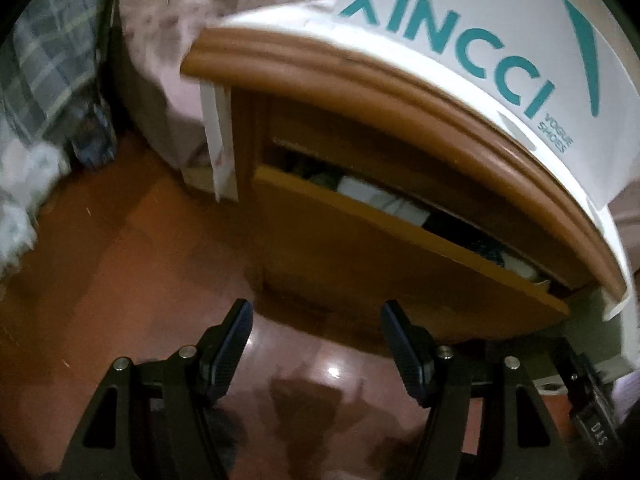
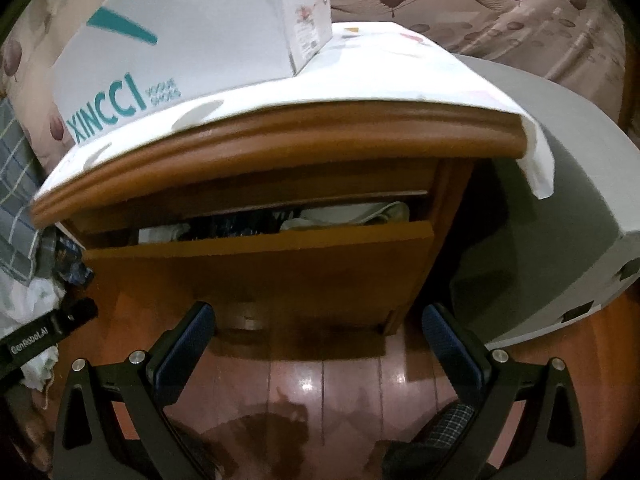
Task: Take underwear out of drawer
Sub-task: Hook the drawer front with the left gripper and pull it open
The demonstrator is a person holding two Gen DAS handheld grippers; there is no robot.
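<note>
**Both grippers empty before the open drawer**

I hold the left gripper [image 1: 316, 312] and right gripper [image 2: 318, 316] spread wide, empty, above the floor [image 2: 320, 380]. Ahead: drawer [image 2: 260, 268] partly open, folded underwear [image 2: 340, 216] inside. Above: shoebox [image 2: 180, 40] on the nightstand [image 2: 280, 140].

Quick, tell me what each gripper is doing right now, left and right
Left gripper: open, holding nothing, in front of the drawer.
Right gripper: open, holding nothing, also short of the drawer.
</note>
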